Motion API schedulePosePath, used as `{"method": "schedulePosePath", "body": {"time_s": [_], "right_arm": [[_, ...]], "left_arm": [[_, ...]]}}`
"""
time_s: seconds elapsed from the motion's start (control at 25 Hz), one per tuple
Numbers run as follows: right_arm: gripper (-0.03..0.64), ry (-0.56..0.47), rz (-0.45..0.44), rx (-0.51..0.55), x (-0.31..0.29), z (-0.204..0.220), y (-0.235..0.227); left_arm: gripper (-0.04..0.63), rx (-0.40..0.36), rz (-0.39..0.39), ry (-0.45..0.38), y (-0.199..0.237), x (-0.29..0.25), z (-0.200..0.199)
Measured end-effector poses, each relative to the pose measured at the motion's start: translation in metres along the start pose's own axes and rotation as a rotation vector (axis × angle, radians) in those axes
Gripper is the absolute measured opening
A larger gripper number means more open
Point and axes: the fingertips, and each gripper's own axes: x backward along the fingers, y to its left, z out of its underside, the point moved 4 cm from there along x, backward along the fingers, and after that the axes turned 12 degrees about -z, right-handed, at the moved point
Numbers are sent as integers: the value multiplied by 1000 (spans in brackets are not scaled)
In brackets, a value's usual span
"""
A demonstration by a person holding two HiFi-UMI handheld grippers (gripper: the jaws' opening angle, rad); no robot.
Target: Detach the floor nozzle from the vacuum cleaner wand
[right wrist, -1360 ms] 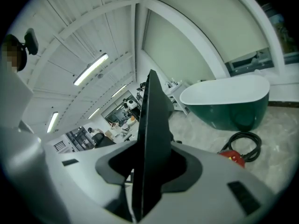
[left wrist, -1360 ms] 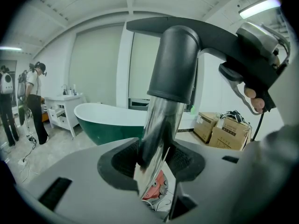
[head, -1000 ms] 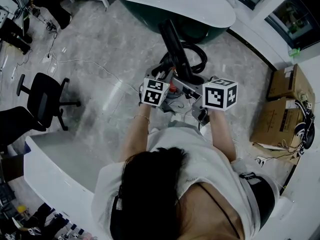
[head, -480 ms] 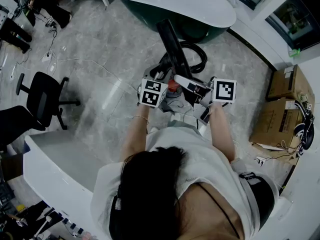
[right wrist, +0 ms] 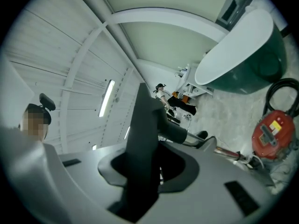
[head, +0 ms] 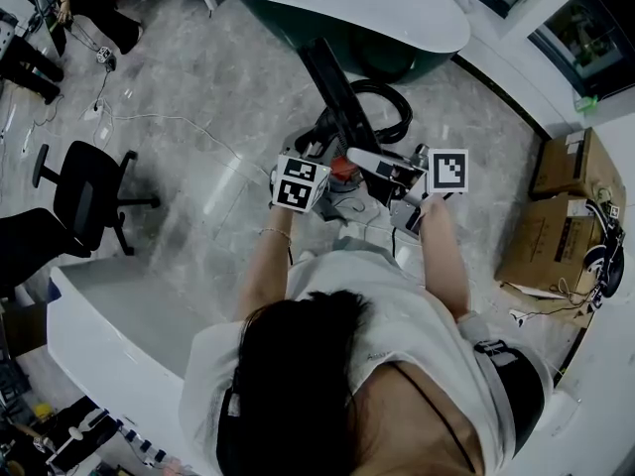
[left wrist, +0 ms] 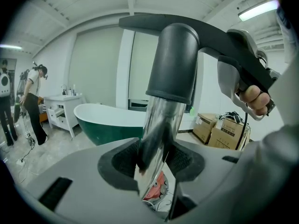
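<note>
Now left gripper (left wrist: 152,164) clamps the shiny metal wand (left wrist: 160,118)

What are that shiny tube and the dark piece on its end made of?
The wand looks like polished metal, perhaps chromed: it mirrors the room. The floor nozzle looks like matte dark grey plastic: dull, with soft highlights.

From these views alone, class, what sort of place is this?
Likely a bathroom mock-up used as a workspace: a freestanding green bathtub, a white vanity, plus an office chair and cardboard boxes.
</note>
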Motion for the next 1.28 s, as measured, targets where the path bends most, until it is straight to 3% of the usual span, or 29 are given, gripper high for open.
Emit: {"method": "schedulePosePath", "body": {"time_s": [0.92, 1.12, 1.28], "right_arm": [[130, 121, 31, 63, -16, 5, 4], [124, 97, 18, 34, -12, 7, 1], [123, 54, 16, -18, -10, 4, 1]], "left_arm": [[158, 6, -4, 2, 1, -2, -2], [160, 22, 13, -8, 1, -1, -2], [161, 44, -17, -14, 1, -2, -2]]}}
